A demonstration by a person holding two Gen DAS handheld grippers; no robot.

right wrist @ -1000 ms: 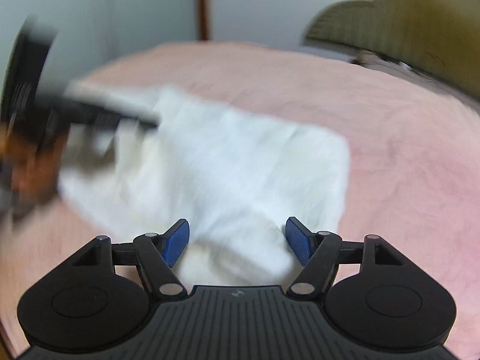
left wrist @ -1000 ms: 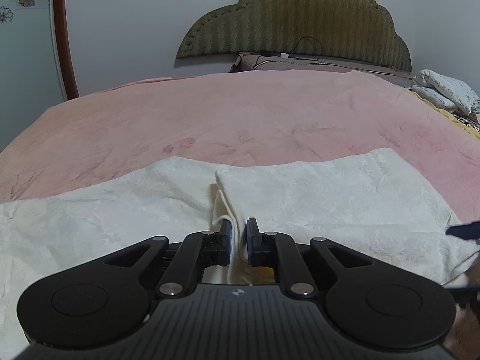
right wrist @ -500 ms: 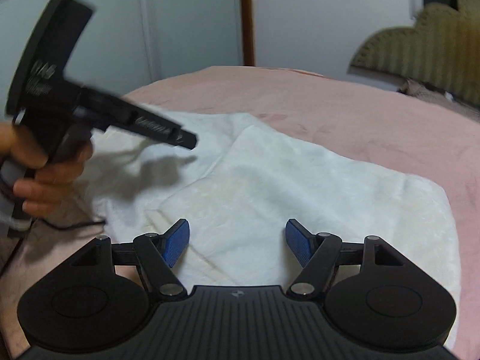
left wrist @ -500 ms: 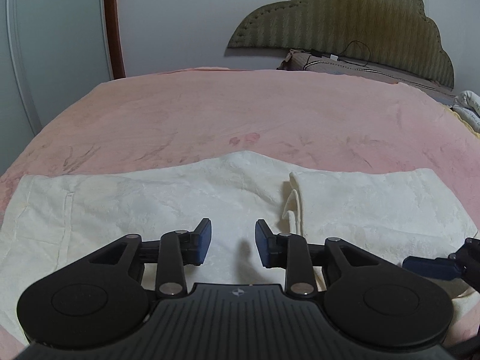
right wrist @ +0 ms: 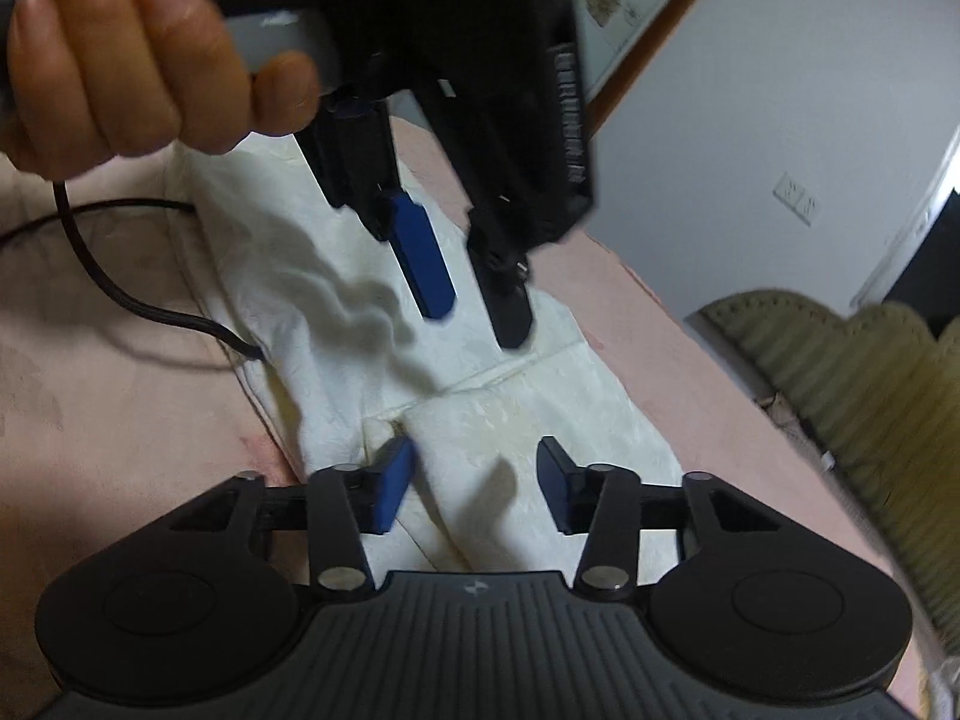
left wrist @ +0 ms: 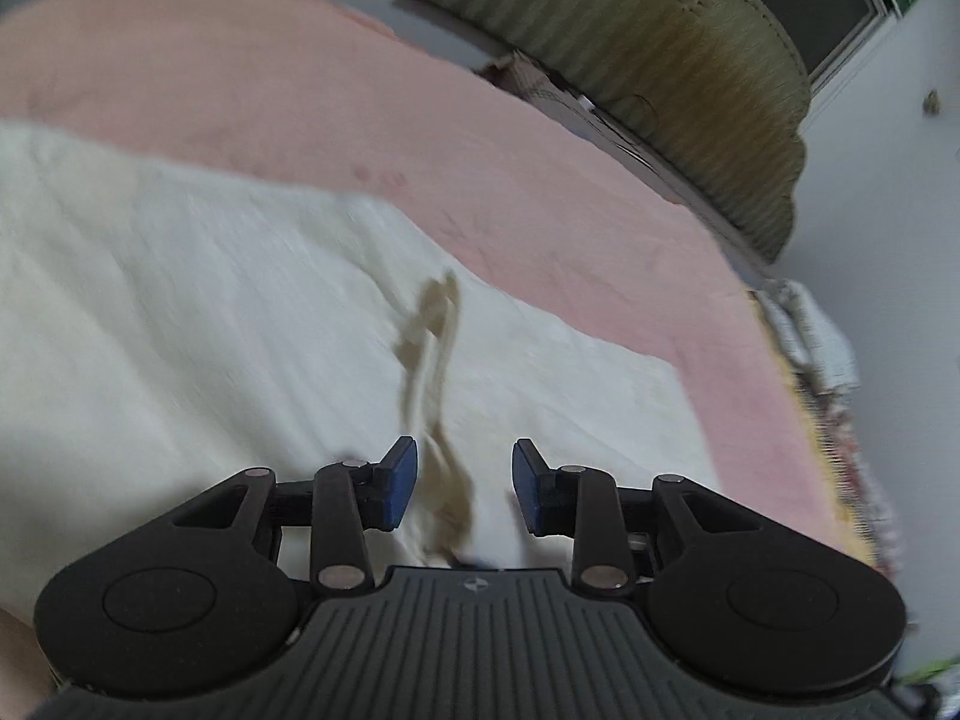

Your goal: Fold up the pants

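White pants lie flat on the pink bed, partly folded, with a folded edge running toward me. My left gripper is open and empty, its jaws on either side of that edge, just above the cloth. In the right wrist view the pants lie below my right gripper, which is open and empty over the folded part. The left gripper hangs above the pants there, open, held by a hand.
The pink bedspread surrounds the pants. An olive headboard stands at the far end, with bedding at the right edge. A black cable trails over the bed at the left.
My left gripper opened and let go of the pants' folded edge, then swung over and tilted above it. My right gripper stayed open and moved in close beneath the left one.
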